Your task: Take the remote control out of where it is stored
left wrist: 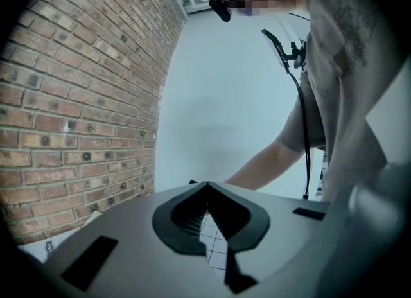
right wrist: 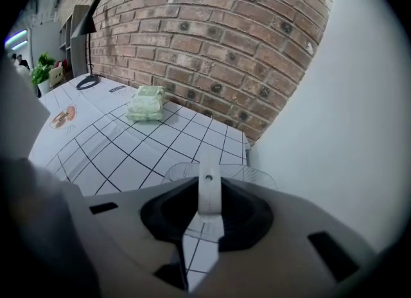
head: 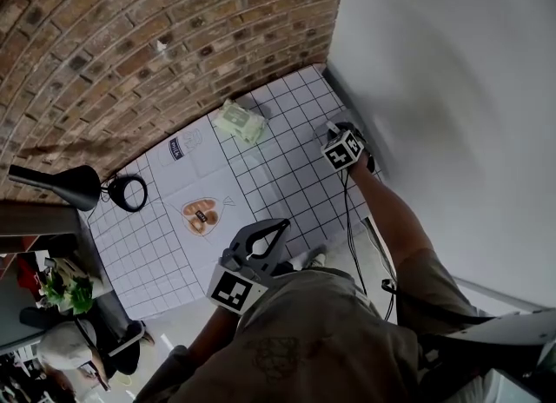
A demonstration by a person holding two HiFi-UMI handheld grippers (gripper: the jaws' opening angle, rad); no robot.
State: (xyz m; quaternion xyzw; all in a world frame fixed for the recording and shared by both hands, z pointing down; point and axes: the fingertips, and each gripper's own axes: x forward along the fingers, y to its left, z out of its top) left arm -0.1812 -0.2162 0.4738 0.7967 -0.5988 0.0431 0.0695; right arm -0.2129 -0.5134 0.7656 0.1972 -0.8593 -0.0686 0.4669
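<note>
No remote control shows in any view. In the right gripper view a narrow white handle (right wrist: pixel 208 187) with a small screw hole stands up from a clear plastic lid or box (right wrist: pixel 252 176) at the table's far corner by the white wall. My right gripper (right wrist: pixel 209 194) is shut on this handle, one pad on each side. From the head view the right gripper (head: pixel 337 130) is at the far right edge of the grid-patterned table (head: pixel 287 175). My left gripper (head: pixel 280 226) hangs near the table's front edge, away from everything, its jaws (left wrist: pixel 207 186) shut with nothing between them.
A pale green packet (head: pixel 239 121) (right wrist: pixel 146 105) lies at the back near the brick wall. A black desk lamp (head: pixel 82 186) stands at the left end. A printed plate picture (head: pixel 201 215) marks the cloth's middle. A seated person (head: pixel 74 345) and a plant (head: pixel 65 288) are at lower left.
</note>
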